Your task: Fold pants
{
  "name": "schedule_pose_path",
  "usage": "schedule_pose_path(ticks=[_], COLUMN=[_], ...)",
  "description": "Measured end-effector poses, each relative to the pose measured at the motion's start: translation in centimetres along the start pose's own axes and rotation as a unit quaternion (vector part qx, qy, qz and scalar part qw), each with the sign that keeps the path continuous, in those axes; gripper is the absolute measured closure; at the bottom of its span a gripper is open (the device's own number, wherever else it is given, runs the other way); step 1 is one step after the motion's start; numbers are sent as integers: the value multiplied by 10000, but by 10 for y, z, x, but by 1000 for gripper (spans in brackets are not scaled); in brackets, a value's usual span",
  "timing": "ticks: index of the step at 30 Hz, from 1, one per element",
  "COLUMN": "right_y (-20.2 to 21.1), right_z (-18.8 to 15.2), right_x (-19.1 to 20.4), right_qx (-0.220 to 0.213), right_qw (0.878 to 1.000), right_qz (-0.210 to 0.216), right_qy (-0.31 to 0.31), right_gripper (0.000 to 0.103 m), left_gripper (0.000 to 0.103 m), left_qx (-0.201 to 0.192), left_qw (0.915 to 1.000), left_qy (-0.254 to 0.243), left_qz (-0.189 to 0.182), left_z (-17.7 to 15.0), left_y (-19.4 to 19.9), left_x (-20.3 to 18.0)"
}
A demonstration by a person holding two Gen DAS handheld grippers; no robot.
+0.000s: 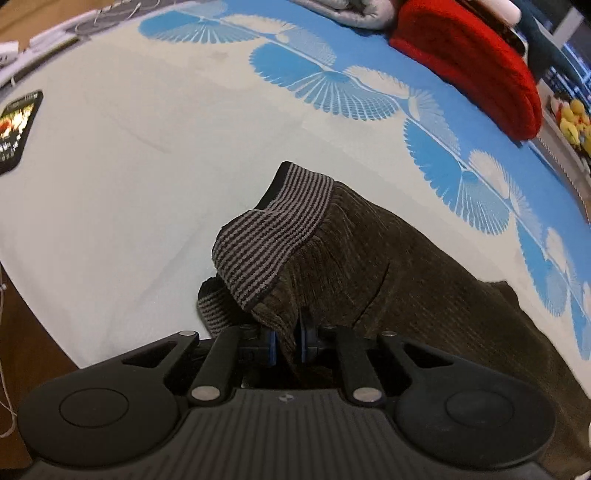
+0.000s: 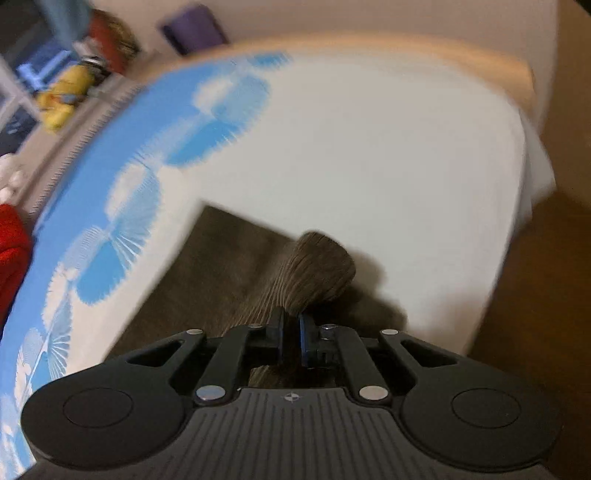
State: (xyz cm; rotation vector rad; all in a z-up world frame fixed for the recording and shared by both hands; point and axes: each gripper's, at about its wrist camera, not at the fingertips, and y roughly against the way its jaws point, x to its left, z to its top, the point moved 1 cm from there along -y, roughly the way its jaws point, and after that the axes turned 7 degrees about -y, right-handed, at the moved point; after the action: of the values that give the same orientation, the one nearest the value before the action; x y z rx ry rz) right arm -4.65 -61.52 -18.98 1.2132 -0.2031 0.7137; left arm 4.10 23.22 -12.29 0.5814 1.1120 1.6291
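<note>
**Left wrist and right wrist: both grippers clamped on the pants**

Left wrist view: the left gripper (image 1: pixel 287 341) is clenched on a fold of the dark brown corduroy pants (image 1: pixel 388 266), its blue-padded fingers (image 1: pixel 305 338) pressed against the cloth from either side. Just beyond the fingertips the striped grey-and-black waistband (image 1: pixel 273 240) stands up and curls over, lifted off the bedsheet (image 1: pixel 129 177). The rest of the pants trails away to the right and down, lying on the pale part of the sheet near its blue fan-patterned border. A phone (image 1: pixel 16 129) with a lit screen lies at the far left edge of the bed. A red cushion (image 1: pixel 476 66) and a grey folded blanket (image 1: pixel 351 11) sit at the far side, with yellow soft toys (image 1: pixel 574 122) on a shelf beyond.

Right wrist view: this picture is blurred. The right gripper (image 2: pixel 291 336) is closed tight on a bunched end of the pants (image 2: pixel 221 280), which rises as a rounded brown tuft just past the fingertips. The remaining fabric lies flat on the bedsheet (image 2: pixel 369 155) to the left of the gripper. Brown floor (image 2: pixel 546 295) shows at right, beyond the bed's edge.
</note>
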Motion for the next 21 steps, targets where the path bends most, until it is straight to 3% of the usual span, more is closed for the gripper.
schedule_pose_path(ticks=[2, 4, 5, 7, 9, 11, 13, 15, 17, 19, 21], right_y=[-5, -23, -25, -16, 0, 13, 18, 9, -15, -45, -44], right_z=[-2, 0, 1, 9, 18, 19, 18, 13, 1, -14, -8], right_x=[-2, -16, -25, -31, -27, -20, -13, -2, 9, 2, 1], right_qx=[161, 515, 451, 53, -485, -797, -783, -342, 308, 1115, 977], right_qw=[9992, 9916, 9842, 9770, 9788, 9848, 9932, 9986, 9970, 9834, 9872], right_qz=[-353, -1184, -1701, -2088, -1967, -1543, -858, -279, -386, -1212, -1179], right_qy=[129, -85, -211, -426, -307, -84, 87, 302, 588, 757, 455], right_gripper=[96, 96, 96, 95, 94, 93, 93, 94, 92, 92, 93], left_gripper=[90, 85, 81, 56, 53, 53, 54, 54, 54, 54, 54], left_qx=[233, 346, 330, 194, -74, -437, -1041, -1542, -1811, -1715, -1504], left_qw=[9995, 9992, 9994, 9993, 9977, 9957, 9869, 9781, 9735, 9767, 9805], left_qy=[-139, -118, -71, 35, -14, -91, -405, -713, -966, -1080, -1133], left_qz=[130, 129, 102, 323, 672, 813, 1160, 1203, 1010, 699, 555], left_z=[-5, -5, -5, -6, -4, -2, -2, -1, -2, -5, -8], left_y=[-5, -8, -7, -1, 9, 21, 40, 53, 59, 55, 48], left_x=[-3, 0, 2, 7, 9, 7, -4, -18, -32, -40, -44])
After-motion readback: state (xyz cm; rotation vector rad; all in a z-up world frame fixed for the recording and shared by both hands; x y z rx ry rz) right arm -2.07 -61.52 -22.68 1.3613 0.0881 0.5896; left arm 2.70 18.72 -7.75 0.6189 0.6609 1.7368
